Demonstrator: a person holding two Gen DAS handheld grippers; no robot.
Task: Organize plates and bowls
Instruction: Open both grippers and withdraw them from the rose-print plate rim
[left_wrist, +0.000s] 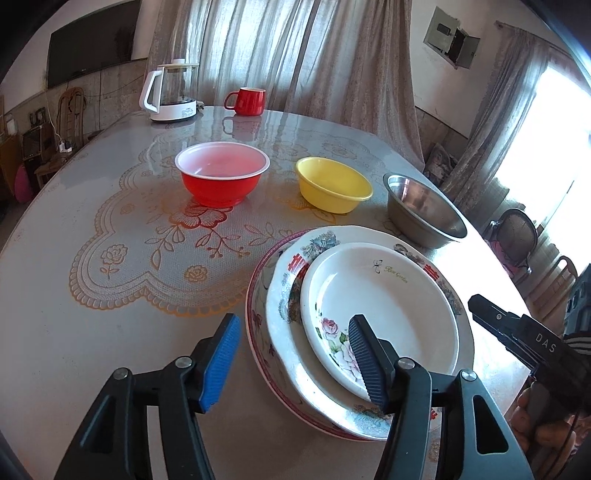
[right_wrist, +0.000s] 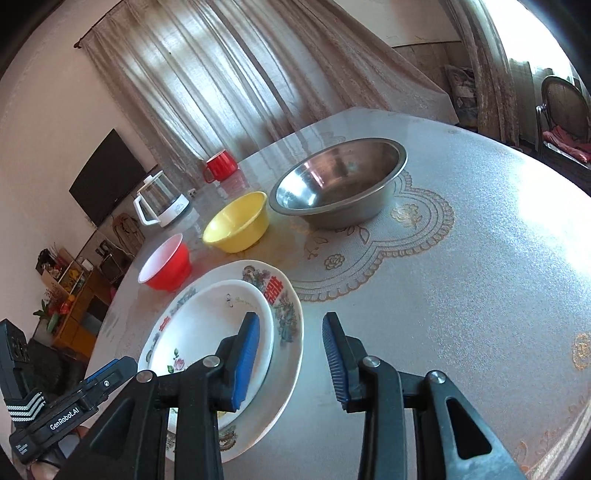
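Curtained room's lace-covered round table: both grippers, left gripper and right gripper, gape empty beside the stacked floral ceramic plates; a careless nudge could slide the top plate off.

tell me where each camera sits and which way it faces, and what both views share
Left wrist: on the left hand-held gripper, open, low at the near table edge, facing the plate stack and red bowl; the right hand-held gripper shows.
Right wrist: on the right hand-held gripper, open, over the stack's right rim, facing the steel bowl.
Shared: plates, three bowls including the yellow bowl, red mug, kettle.
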